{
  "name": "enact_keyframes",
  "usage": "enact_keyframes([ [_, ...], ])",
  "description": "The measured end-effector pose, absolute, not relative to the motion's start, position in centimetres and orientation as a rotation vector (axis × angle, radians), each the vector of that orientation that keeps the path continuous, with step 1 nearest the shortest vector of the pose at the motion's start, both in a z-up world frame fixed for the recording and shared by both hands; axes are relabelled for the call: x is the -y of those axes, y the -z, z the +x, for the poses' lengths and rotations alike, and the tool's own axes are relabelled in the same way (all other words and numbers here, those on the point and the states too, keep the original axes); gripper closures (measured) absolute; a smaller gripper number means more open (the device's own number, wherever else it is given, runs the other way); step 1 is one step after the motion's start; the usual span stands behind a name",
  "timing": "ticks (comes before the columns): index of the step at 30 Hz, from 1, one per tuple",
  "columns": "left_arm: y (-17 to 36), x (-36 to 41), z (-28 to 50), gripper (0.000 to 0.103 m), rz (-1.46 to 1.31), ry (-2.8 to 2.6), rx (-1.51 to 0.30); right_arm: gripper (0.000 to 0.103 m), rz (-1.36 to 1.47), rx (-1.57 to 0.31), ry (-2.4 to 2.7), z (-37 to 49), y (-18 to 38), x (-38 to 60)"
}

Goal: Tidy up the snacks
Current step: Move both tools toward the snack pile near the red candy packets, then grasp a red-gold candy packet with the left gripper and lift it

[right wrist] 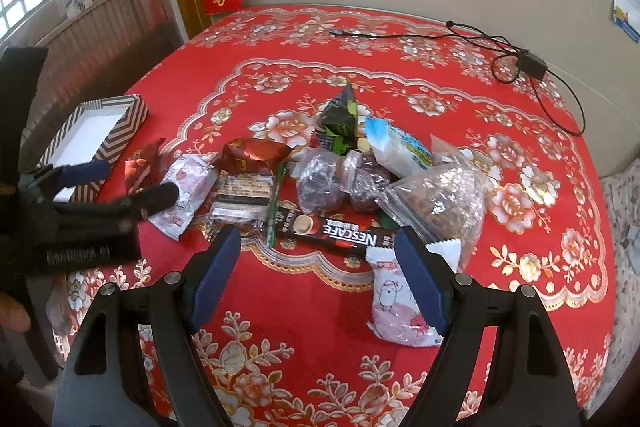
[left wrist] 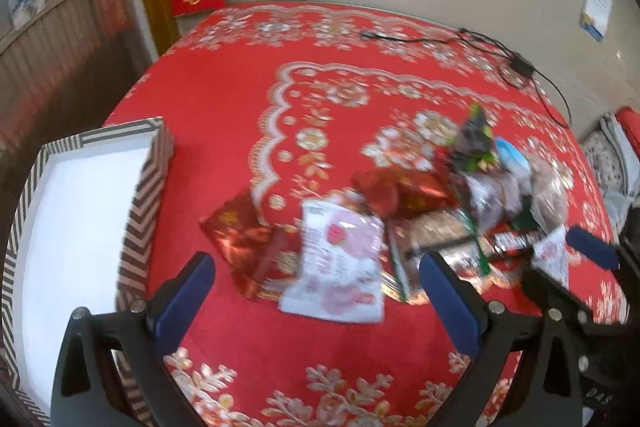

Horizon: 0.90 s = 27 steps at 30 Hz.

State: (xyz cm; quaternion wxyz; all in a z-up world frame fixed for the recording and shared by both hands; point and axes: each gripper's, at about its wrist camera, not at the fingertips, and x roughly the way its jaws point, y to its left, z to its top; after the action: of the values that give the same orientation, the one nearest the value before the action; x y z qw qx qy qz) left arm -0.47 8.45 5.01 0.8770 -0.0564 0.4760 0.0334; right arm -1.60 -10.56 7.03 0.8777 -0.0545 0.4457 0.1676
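Spread wide and empty, the left gripper (left wrist: 316, 275) hovers low in the left wrist view above a pink-and-white packet (left wrist: 338, 263), with the striped box (left wrist: 144, 195) at left frame on the red floral tablecloth (left wrist: 224, 99). In the right wrist view, the right gripper (right wrist: 318, 263) also gapes open over the Nescafe stick (right wrist: 340, 233); the snack pile (right wrist: 352, 163) sits mid-frame, and a black cable (right wrist: 520, 63) lies upper right.

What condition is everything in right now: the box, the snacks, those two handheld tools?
Striped box: open, nothing inside that shows.
Left tool: open, holding nothing.
Right tool: open, holding nothing.
Pink packet: sealed, flat on the cloth.
Coffee stick: sealed, lying flat.
Clear bag of nuts: closed, lying in the pile.
Black cable: loose on the table.
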Motion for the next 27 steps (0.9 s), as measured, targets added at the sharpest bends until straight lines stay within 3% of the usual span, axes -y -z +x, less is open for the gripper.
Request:
enact_keyframes([
  [14,-3.7,-13.0,2.1,0.001,-0.328,-0.124,-1.095,0.023,-0.126,-0.935,-0.425,-0.1,-6.8,8.7],
  [19,-2.7,-13.4,3.0,0.022,-0.368,-0.147,-1.135,0.023,-0.127,-0.943,-0.443,0.6,-6.7,8.4],
  [23,-2.1,-13.6,3.4,0.031,-0.373,-0.164,-1.155,0.023,-0.107,-0.954,-0.456,1.7,-6.8,8.2],
  [27,-1.5,-14.0,3.7,0.049,-0.391,-0.172,-1.177,0.023,-0.108,-0.953,-0.497,3.2,-7.1,7.2],
])
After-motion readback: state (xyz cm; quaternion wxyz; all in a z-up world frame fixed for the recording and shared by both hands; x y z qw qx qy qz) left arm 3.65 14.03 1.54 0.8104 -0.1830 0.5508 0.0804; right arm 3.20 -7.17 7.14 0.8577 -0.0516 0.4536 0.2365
